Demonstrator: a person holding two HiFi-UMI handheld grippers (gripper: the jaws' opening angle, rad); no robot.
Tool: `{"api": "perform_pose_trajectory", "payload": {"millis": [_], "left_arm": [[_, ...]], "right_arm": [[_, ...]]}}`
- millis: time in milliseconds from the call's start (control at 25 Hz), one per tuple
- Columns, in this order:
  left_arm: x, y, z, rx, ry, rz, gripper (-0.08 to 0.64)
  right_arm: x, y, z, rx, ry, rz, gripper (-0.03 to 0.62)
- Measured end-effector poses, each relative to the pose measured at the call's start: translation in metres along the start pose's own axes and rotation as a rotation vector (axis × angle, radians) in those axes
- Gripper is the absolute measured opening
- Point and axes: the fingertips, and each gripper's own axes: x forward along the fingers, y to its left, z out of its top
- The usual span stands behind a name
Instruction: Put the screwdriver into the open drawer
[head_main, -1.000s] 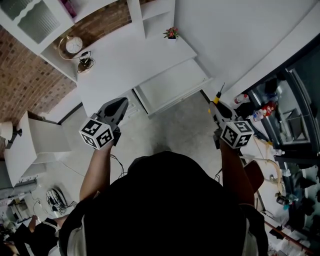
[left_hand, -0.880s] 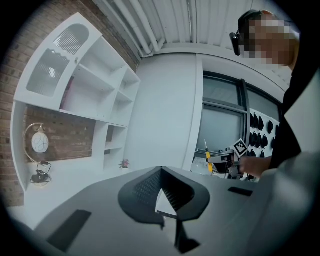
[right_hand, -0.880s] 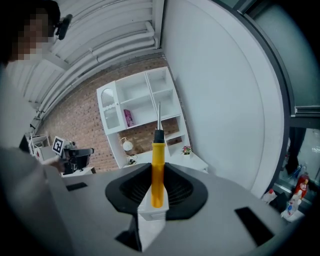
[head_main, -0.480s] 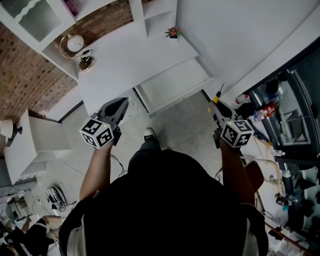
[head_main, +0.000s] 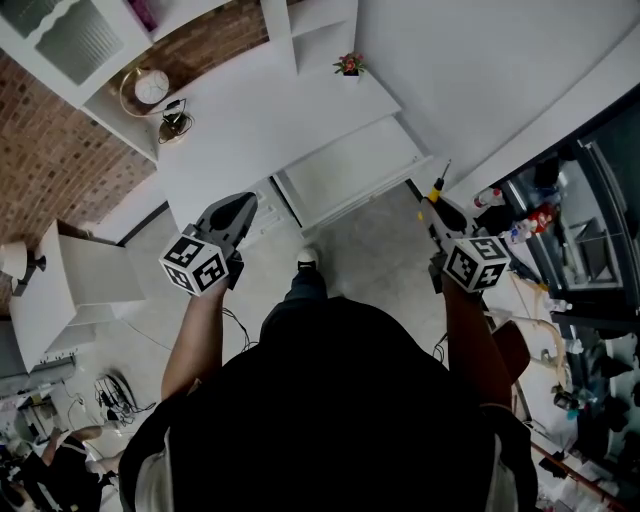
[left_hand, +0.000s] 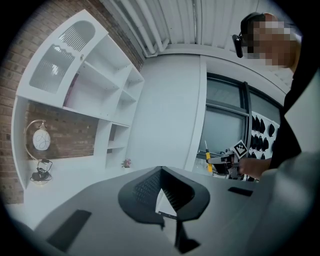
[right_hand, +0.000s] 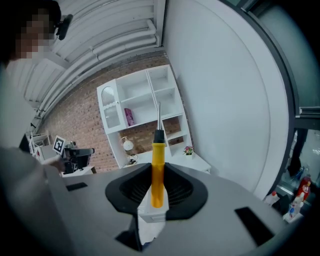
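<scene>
The right gripper (right_hand: 157, 169) is clamped on the yellow handle of a screwdriver (right_hand: 158, 150), shaft upright, well apart from the open drawer (head_main: 350, 170). The left gripper (left_hand: 161, 171) is closed on nothing. The person's head (head_main: 340, 400) hides much of the floor (head_main: 375, 245).

The screwdriver (right_hand: 157, 152) has a yellow handle, a black collar and a silvery shaft. It is set against the black ribbed pads and pale grey body of the right gripper (right_hand: 156, 176). The left gripper (left_hand: 160, 175) shows the same grey and black, and each carries a cube (head_main: 476, 262) of black-and-white square markers. Far ahead, the desk (head_main: 250, 120), its open drawer (head_main: 350, 170) and the shelf unit (right_hand: 145, 97) are white against a red-brown brick wall (head_main: 50, 160), with a gold-rimmed, white-faced clock (head_main: 150, 88) at the left, pink flowers (head_main: 347, 65) at the right, and a mottled grey floor (head_main: 360, 245) nearer.
</scene>
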Motion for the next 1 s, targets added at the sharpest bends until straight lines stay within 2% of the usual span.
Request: {"api": "perform_pose_trajectory", "payload": {"millis": [1000], "left_arm": [[0.063,0.066,0.015,-0.009,0.055,-0.068,0.017]], "right_arm": [[0.077,-0.019,0.016,0.046,0.018,-0.022,0.083]]}}
